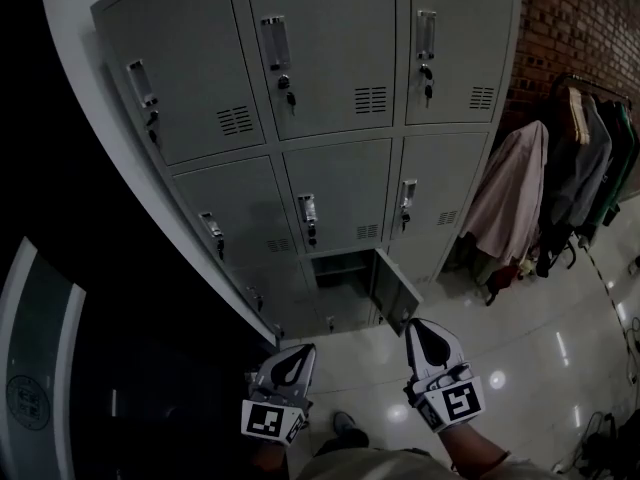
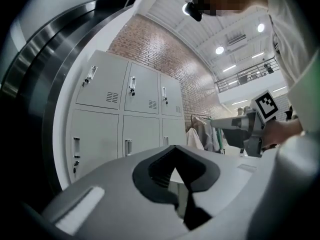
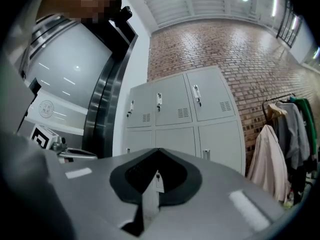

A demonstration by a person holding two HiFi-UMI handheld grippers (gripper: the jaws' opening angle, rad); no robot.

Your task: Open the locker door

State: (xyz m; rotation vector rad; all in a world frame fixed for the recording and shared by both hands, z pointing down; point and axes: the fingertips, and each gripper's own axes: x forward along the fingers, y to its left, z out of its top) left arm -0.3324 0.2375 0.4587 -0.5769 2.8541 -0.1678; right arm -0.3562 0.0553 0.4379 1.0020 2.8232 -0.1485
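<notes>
- Door [image 1: 396,290] of bottom-mid locker [image 1: 340,271] already hangs ajar; task looks done.
- L gripper [image 1: 298,354]: jaws slightly spread, empty. R gripper [image 1: 420,330]: jaws pressed together, empty. Both well apart from door.
- Next, if any: swing door wider.

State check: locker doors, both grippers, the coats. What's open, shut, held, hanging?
Bottom middle locker door, open, swung outward.
Other locker doors, shut.
Left gripper, open, nothing between its jaws, not touching the lockers.
Right gripper, shut, empty.
Coats, hanging on the rack to the right of the lockers.
</notes>
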